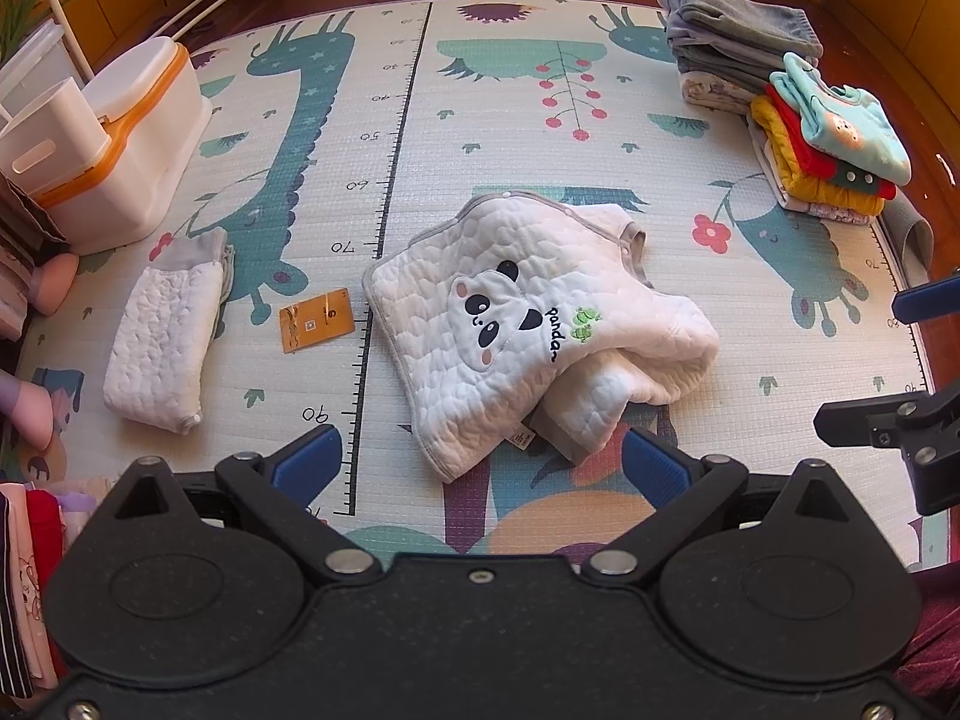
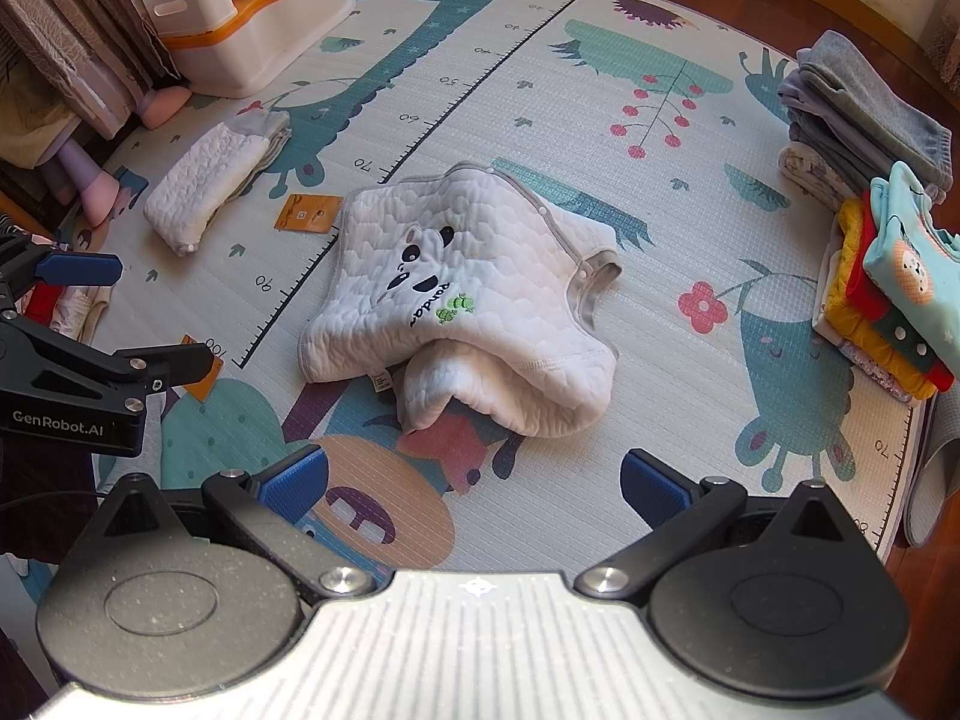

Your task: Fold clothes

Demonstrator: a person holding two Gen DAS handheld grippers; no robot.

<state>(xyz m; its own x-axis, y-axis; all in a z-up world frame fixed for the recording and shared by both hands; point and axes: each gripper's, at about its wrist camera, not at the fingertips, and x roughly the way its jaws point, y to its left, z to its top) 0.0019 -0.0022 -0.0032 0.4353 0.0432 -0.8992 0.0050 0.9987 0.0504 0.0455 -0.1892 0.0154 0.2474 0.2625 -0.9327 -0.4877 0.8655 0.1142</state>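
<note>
A white quilted baby top with a panda face (image 1: 528, 324) (image 2: 468, 300) lies crumpled in the middle of the play mat (image 1: 480, 120). One sleeve is tucked under its near edge. My left gripper (image 1: 480, 465) hovers open just short of the top's near hem, holding nothing. My right gripper (image 2: 474, 483) is also open and empty, in front of the tucked sleeve. Each gripper shows in the other's view: the right gripper (image 1: 870, 360) at the right edge and the left gripper (image 2: 144, 315) at the left edge.
Folded white quilted trousers (image 1: 162, 348) and an orange card (image 1: 316, 319) lie left of the top. Two stacks of folded clothes (image 1: 738, 54) (image 1: 834, 144) stand at the far right. A white and orange box (image 1: 120, 144) sits far left. A grey slipper (image 2: 936, 480) rests at the mat's right edge.
</note>
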